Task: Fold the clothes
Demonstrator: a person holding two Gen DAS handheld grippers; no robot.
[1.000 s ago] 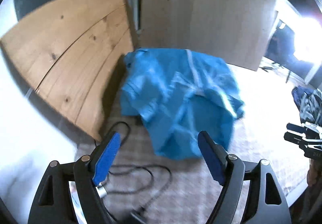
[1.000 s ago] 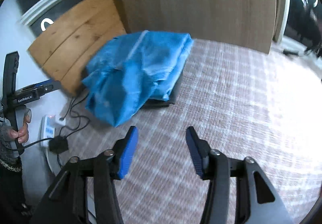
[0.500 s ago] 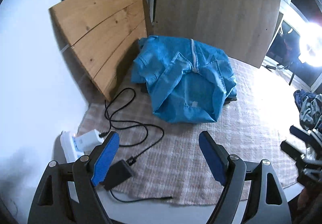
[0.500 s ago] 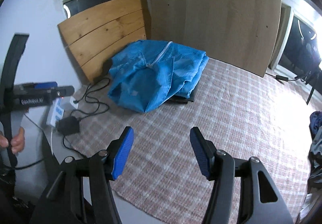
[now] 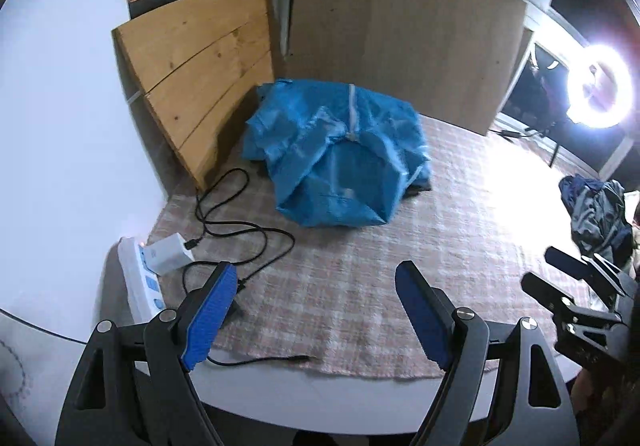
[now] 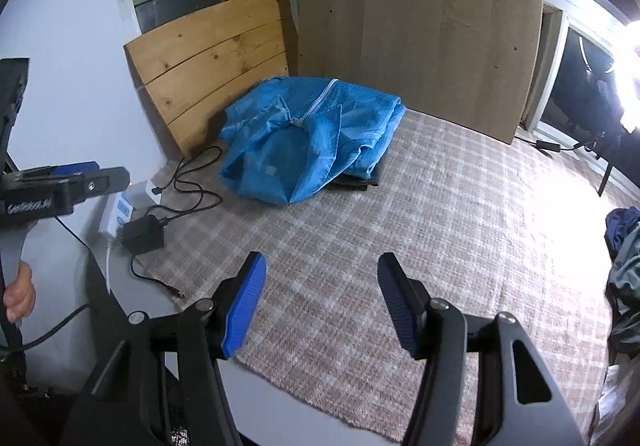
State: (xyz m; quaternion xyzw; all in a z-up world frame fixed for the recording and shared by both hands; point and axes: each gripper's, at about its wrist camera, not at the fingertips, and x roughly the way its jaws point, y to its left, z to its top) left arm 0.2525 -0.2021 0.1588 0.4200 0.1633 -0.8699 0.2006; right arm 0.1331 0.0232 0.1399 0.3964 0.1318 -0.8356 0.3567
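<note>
A folded blue zip jacket (image 5: 340, 153) (image 6: 308, 133) lies at the far left corner of the checked cloth (image 5: 360, 266) (image 6: 440, 213), on top of a dark folded garment (image 6: 360, 179). My left gripper (image 5: 316, 306) hangs open over the cloth's near edge, well short of the jacket, nothing between its fingers. My right gripper (image 6: 320, 302) is also open and empty over the near part of the cloth. A heap of unfolded dark clothes (image 5: 596, 213) (image 6: 624, 254) sits at the right edge.
Wooden boards (image 5: 200, 85) (image 6: 420, 29) lean against the wall behind the jacket. A white power strip (image 5: 140, 282) with a white charger, a black adapter (image 6: 142, 234) and loose cables (image 5: 232, 221) lie left of the cloth. A ring light (image 5: 600, 85) glares at right.
Both grippers have pulled back and up from the jacket, which now lies folded and farther away. More of the cloth, the table edge and the power strip have come into view.
</note>
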